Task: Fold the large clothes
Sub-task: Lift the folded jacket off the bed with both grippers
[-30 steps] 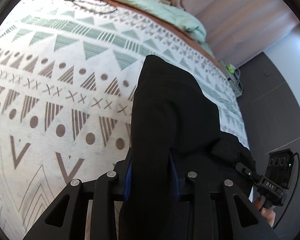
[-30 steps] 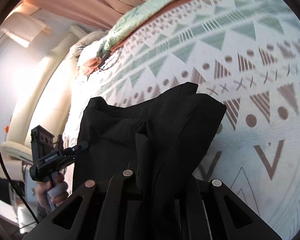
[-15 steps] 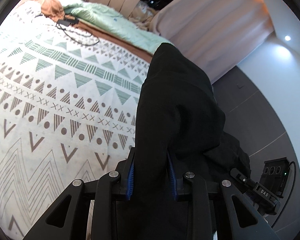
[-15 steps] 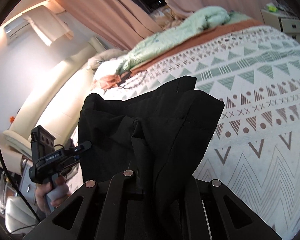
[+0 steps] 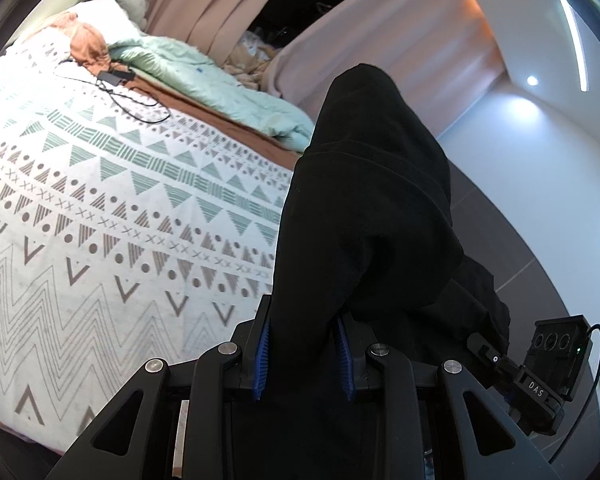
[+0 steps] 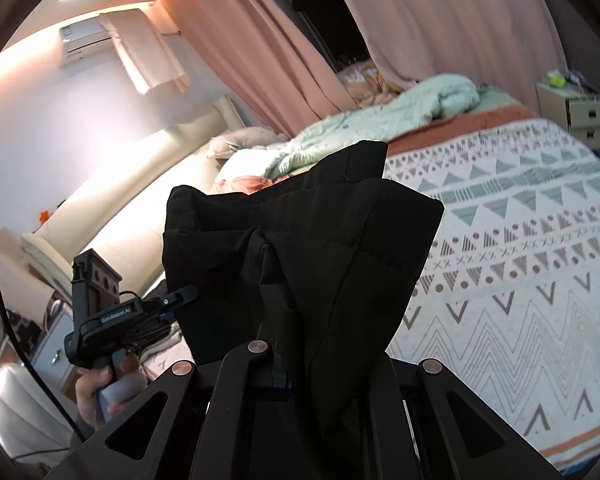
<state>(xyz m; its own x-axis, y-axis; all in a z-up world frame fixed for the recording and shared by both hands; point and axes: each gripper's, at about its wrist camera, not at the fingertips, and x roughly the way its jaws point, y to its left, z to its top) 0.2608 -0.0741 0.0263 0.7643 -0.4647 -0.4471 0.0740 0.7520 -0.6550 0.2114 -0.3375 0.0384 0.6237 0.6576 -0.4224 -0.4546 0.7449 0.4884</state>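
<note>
Bedroom, patterned bedspread point(image 5: 112, 208) bare. Black garment point(image 5: 364, 216) hangs bunched in the air above it, off the bed. Left gripper point(image 5: 302, 354) jaws clamp thick cloth; right gripper point(image 6: 296, 376) jaws nearly shut on cloth. No tidy fold visible; spreading and folding remain.

Left gripper point(image 5: 302, 354): both blue pads clamped on a thick bunch of black garment point(image 5: 364, 216). Right gripper point(image 6: 296, 376): jaws nearly shut, pinching the same cloth (fingertips hidden under it). Both held above the bed, angled slightly down. Left hand point(image 6: 100, 394) wraps its handle.
</note>
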